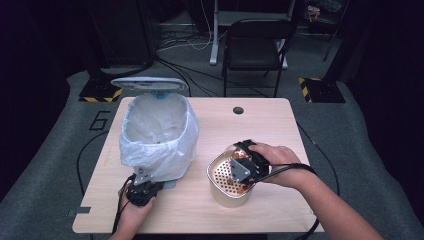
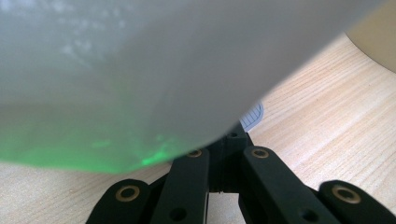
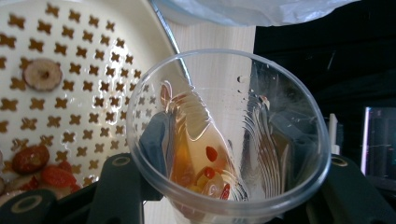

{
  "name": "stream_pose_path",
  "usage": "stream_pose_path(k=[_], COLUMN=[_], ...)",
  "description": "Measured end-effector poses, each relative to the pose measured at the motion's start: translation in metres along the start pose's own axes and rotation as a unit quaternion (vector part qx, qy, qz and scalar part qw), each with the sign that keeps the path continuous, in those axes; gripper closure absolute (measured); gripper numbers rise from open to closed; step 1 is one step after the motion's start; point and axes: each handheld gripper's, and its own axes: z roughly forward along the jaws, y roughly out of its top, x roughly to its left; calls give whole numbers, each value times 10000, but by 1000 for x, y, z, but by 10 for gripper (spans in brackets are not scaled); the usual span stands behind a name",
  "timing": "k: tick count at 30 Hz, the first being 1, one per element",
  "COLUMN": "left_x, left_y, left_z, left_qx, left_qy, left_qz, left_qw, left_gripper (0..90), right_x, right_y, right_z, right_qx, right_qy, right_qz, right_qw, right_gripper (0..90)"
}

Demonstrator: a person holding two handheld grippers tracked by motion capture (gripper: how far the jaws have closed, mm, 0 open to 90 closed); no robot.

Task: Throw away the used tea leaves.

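While the thin clear plastic cup (image 3: 224, 140) is being tipped over the cream perforated strainer pot (image 1: 220, 172) near the desk's (image 1: 280, 125) right edge, it is being pinched mid-wall by the right gripper (image 1: 245, 162); being light, flimsy and wet, it is likely best squeezed gently. The left gripper (image 1: 143, 190), jaws pressed together, is being held against the white bag-lined bin (image 1: 157, 132).

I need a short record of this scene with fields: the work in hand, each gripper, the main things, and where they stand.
work: pouring a drink with fruit bits from a cup through a strainer
right gripper: shut on the clear plastic cup, tilted over the strainer
strainer: perforated, sits on a cream container; a round slice and red pieces lie on it
cup contents: some amber liquid and red bits remain
left gripper: shut, low at the base of the bin
bin: white bag liner, lid up, on the left of the wooden table
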Motion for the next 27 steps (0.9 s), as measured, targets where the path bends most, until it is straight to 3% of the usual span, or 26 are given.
stream_pose_path(k=[2, 4, 6, 7, 9, 13, 17, 22, 25, 26, 27], left_x=[0, -2, -1, 0, -2, -1, -1, -1, -1, -1, 0], left_y=[0, 0, 0, 0, 0, 0, 0, 0, 0, 0, 0], left_z=[0, 0, 0, 0, 0, 0, 0, 0, 0, 0, 0], left_qx=[0, -24, -14, 3, -22, -14, -14, -14, -13, -13, 2], left_qy=[1, 65, 39, -21, 64, 41, 39, 37, 39, 39, -8], left_qz=[2, -120, -77, -3, -114, -92, -90, -91, -91, -91, -7], left_qw=[10000, 9999, 10000, 10000, 9999, 9999, 10000, 10000, 9999, 9999, 10000], left_gripper=[900, 900, 900, 900, 900, 900, 900, 900, 900, 900, 900], right_x=[5, 6, 6, 5, 7, 7, 11, 15, 17, 16, 18], right_y=[2, 4, 5, 6, 7, 8, 9, 13, 14, 15, 16], right_z=[1, 2, 1, 1, 2, 4, 4, 4, 2, 2, 3], right_qx=[125, 175, 273, 333, 358, 485, 610, 741, 817, 817, 879], right_qy=[-56, -53, -57, -83, -96, -163, -199, -314, -364, -463, -428], right_qz=[-139, -293, -480, -626, -725, -1041, -1135, -1482, -1507, -1690, -1746], right_qw=[9998, 9994, 9985, 9974, 9967, 9932, 9915, 9857, 9845, 9811, 9798], right_gripper=[474, 475, 476, 476, 477, 478, 479, 481, 482, 482, 482])
